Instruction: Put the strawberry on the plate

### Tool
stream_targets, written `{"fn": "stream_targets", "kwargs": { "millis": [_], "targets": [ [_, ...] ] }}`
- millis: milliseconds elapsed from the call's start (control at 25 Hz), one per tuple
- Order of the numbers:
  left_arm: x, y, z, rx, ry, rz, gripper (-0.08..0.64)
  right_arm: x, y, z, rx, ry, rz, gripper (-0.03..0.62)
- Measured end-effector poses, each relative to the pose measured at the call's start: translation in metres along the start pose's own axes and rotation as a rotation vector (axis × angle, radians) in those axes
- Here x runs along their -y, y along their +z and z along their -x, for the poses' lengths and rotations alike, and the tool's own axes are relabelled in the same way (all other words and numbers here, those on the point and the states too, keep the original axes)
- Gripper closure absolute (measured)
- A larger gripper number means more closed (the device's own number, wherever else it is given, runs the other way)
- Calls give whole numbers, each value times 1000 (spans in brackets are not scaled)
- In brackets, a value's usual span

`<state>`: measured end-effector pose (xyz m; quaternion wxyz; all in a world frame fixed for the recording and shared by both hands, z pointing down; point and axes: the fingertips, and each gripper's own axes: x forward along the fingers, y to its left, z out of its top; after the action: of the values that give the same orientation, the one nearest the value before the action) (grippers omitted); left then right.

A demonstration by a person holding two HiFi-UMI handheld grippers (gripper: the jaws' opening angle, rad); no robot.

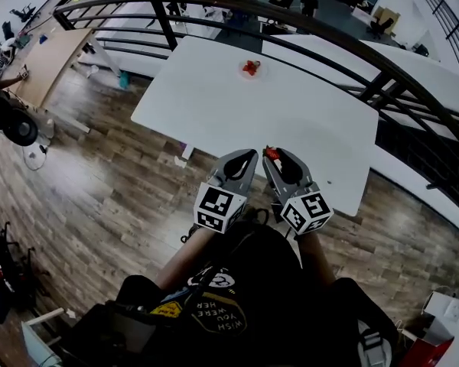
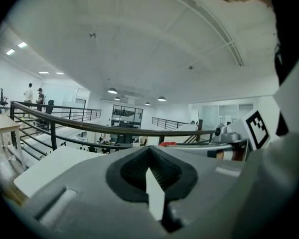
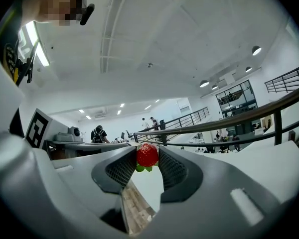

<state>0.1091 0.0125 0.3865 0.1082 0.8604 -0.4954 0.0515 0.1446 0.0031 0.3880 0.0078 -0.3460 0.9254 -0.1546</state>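
A red strawberry (image 3: 147,155) with green leaves sits pinched between the tips of my right gripper (image 3: 147,152), which is shut on it. In the head view that strawberry (image 1: 271,154) shows at the right gripper (image 1: 274,156), over the near edge of the white table (image 1: 214,105). My left gripper (image 1: 247,156) is beside it, its jaws (image 2: 149,149) meeting at the tips with nothing between them. A small white plate (image 1: 261,73) lies near the table's far edge with another red fruit (image 1: 250,67) on it, well away from both grippers.
A dark curved railing (image 1: 306,14) runs just beyond the table's far side, above a lower floor with desks. Wooden floor (image 1: 84,182) lies to the left and around the table. The person's body and legs fill the bottom of the head view.
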Motion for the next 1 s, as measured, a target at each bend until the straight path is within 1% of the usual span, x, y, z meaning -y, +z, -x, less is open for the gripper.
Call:
{"fn": "stream_targets", "kwargs": {
  "millis": [200,320,440,720,880,1000],
  "targets": [
    [-16,-1,-25,-10,-18,14,560,20,2,-20,-2,-17,-15,451],
    [-36,1,-41,-13,-30,34,560,34,3,-40,-9,-41,-23,451],
    [-60,8,-55,-15,-51,35,560,43,7,-64,-10,-70,-28,451],
    [-123,26,-79,-12,-100,37,560,50,23,-127,10,-118,-14,451],
    [-156,26,-87,-31,-127,49,560,53,24,-160,5,-151,-9,451],
    [-171,25,-86,-59,-155,61,560,51,26,-172,5,-189,-13,451]
  ]
}}
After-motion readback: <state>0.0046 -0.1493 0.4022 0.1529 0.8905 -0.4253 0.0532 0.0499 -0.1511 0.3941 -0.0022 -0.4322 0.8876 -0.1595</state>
